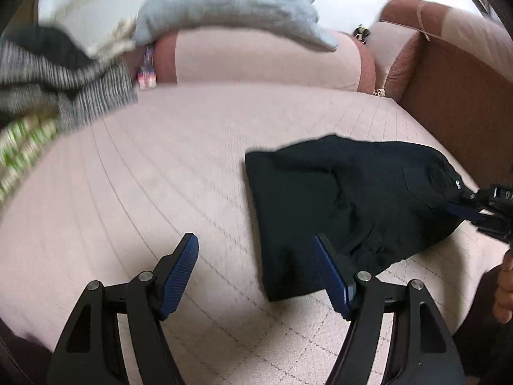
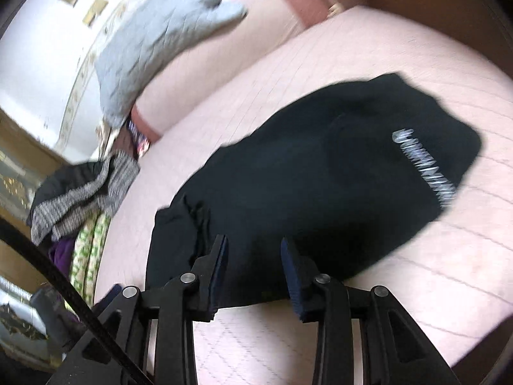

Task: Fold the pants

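Note:
The black pants [image 1: 346, 205] lie folded in a compact bundle on the pink quilted sofa seat [image 1: 160, 176]. My left gripper [image 1: 256, 253] is open and empty, just left of the bundle's near corner. In the right wrist view the pants [image 2: 320, 186] show white lettering [image 2: 423, 166] on top. My right gripper [image 2: 253, 250] is open at the bundle's near edge, its fingers above the cloth. It also shows at the right edge of the left wrist view [image 1: 481, 208], at the far side of the bundle.
A pile of clothes, striped grey on top [image 1: 64, 86], sits at the left of the seat [image 2: 83, 192]. A grey garment [image 1: 231, 3] hangs over the sofa back [image 2: 160, 38]. The brown armrest [image 1: 465, 102] bounds the right side.

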